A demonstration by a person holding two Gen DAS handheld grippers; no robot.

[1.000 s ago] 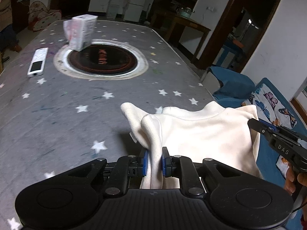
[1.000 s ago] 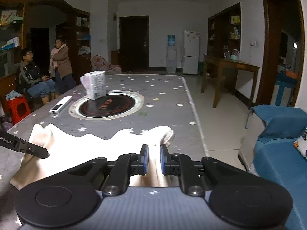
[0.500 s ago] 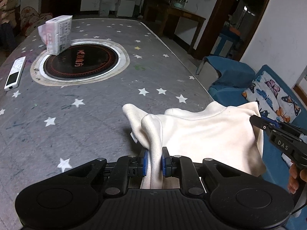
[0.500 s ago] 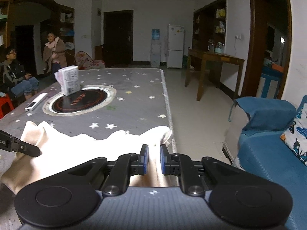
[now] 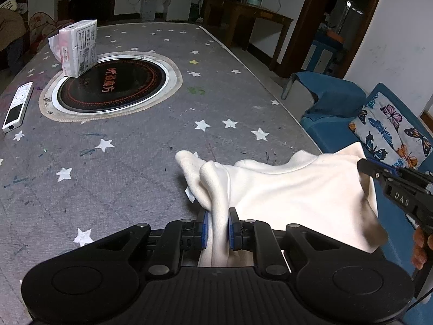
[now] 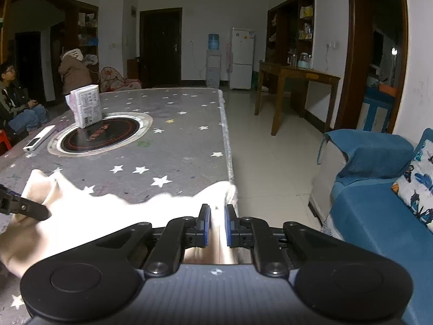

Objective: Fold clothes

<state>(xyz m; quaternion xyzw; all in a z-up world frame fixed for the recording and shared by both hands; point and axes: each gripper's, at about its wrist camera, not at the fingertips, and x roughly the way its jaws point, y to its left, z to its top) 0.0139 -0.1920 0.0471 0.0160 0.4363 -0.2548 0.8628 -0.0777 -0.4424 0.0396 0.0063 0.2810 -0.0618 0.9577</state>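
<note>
A cream-white garment (image 5: 292,197) hangs stretched between my two grippers above the near right part of the grey star-patterned table (image 5: 130,146). My left gripper (image 5: 216,222) is shut on a bunched edge of the cloth. In the right wrist view the same garment (image 6: 108,216) spreads to the left, and my right gripper (image 6: 215,223) is shut on its other edge beside the table's right rim. The right gripper (image 5: 400,187) shows at the far right of the left wrist view; the left gripper's fingertip (image 6: 24,208) shows at the left of the right wrist view.
A round black hotplate (image 5: 111,86) is set into the table, with a white tissue pack (image 5: 77,47) on its far edge and a white remote (image 5: 16,107) to its left. A blue sofa with a butterfly cushion (image 6: 416,181) stands right. Two people (image 6: 16,103) are at the far left.
Both grippers have carried the garment to the right, toward the table's right edge and the sofa. The cloth stays gripped at both ends.
</note>
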